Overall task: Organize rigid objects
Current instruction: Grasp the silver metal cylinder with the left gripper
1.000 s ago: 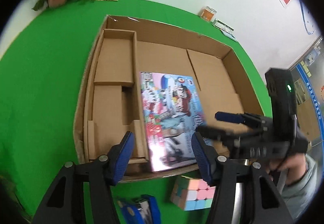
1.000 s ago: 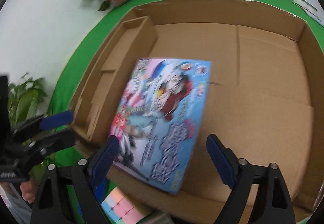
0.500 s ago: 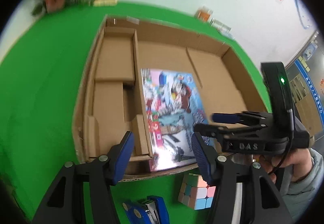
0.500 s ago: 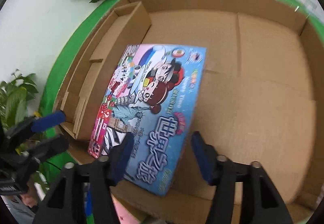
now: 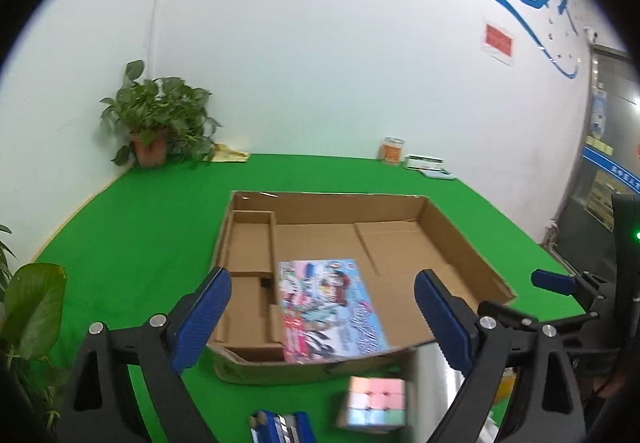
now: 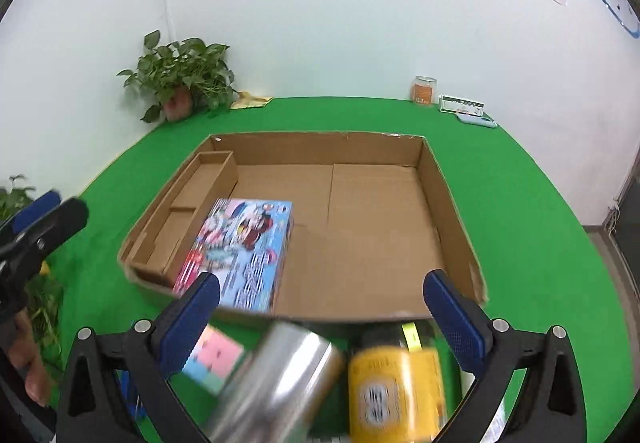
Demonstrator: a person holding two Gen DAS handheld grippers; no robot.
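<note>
A shallow cardboard tray (image 5: 460,231) (image 6: 440,195) lies on the green table. A colourful game box (image 5: 328,311) (image 6: 244,247) lies flat inside it, near the front left. My left gripper (image 5: 320,319) is open and empty, held back from the tray's front edge. My right gripper (image 6: 320,319) is open and empty, also in front of the tray. Below it lie a silver can (image 6: 276,379), a yellow-labelled bottle (image 6: 392,391) and a pastel puzzle cube (image 6: 212,359) (image 5: 372,399). A blue stapler (image 5: 280,427) lies at the front.
A narrow divided compartment (image 5: 250,267) runs along the tray's left side. A potted plant (image 5: 156,123) stands at the back left corner. An orange jar (image 5: 391,150) and a small box (image 5: 424,163) stand by the back wall. Another plant (image 5: 28,307) is at left.
Both grippers have pulled back and tilted up from above the tray. The right gripper narrowed, then opened wide. The game box stays in the tray. The can and bottle have come into view.
</note>
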